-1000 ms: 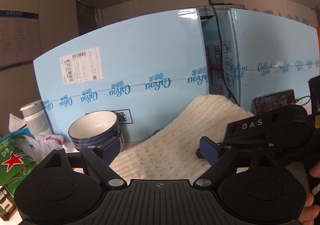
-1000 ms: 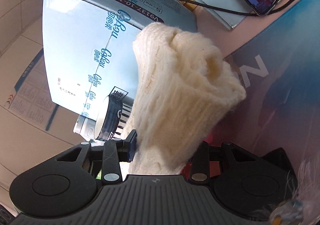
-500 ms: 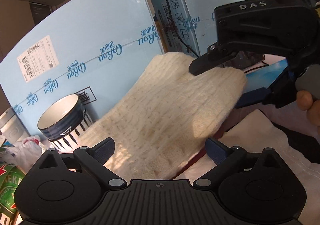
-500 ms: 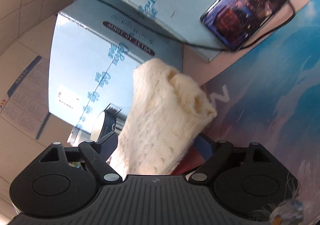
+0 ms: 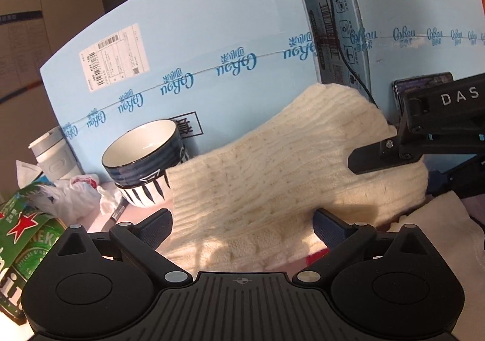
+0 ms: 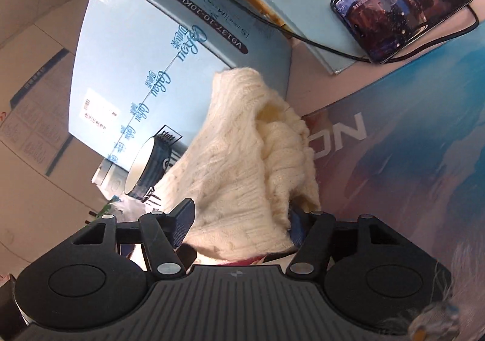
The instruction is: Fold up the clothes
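A cream knit sweater (image 5: 272, 177) lies bunched on the table, one end rising against the blue box. My left gripper (image 5: 242, 224) is open, its fingers wide apart on either side of the knit's near edge. In the right wrist view my right gripper (image 6: 241, 221) is shut on a thick fold of the cream knit sweater (image 6: 242, 165). From the left wrist view, one of its black fingers (image 5: 372, 156) lies across the top of the knit at the right.
A striped dark bowl (image 5: 145, 159) stands just left of the knit. Behind are large pale-blue boxes (image 5: 197, 52), with a phone (image 6: 403, 4) on a cable leaning on them. A green beer carton (image 5: 24, 238), white cup (image 5: 51, 156) and white garment (image 5: 439, 234) flank the scene.
The right gripper's jaws opened wider half a second ago and have narrowed again on the knit fold. The left gripper stayed open and swung back toward the bowl and boxes.
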`<control>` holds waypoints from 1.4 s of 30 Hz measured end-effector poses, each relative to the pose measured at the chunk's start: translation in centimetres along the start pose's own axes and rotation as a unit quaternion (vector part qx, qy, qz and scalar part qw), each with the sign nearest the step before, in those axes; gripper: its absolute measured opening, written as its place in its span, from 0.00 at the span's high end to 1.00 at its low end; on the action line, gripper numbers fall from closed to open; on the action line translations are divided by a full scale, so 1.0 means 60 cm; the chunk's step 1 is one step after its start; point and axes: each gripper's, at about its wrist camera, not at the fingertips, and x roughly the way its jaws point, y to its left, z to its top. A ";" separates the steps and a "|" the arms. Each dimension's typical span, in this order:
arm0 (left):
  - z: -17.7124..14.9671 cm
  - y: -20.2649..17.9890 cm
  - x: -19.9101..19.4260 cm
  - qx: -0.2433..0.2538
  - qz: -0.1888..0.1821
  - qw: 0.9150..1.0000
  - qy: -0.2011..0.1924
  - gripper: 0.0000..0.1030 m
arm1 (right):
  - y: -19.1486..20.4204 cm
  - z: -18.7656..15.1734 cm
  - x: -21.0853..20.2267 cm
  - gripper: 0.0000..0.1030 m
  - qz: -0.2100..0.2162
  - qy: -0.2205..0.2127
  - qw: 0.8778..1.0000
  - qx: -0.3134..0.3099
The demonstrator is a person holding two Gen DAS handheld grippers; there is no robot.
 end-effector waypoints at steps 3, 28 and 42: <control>0.000 0.004 0.011 -0.019 -0.005 1.000 0.013 0.02 | -0.002 0.000 -0.002 0.41 0.001 0.002 1.000 0.002; -0.021 -0.099 -0.171 -0.260 0.112 0.950 -0.131 0.00 | -0.016 0.005 -0.141 0.00 -0.005 -0.153 0.930 -0.333; -0.022 -0.153 -0.167 -0.199 0.260 0.936 -0.127 0.00 | -0.020 -0.009 -0.137 0.00 0.084 -0.165 0.895 -0.405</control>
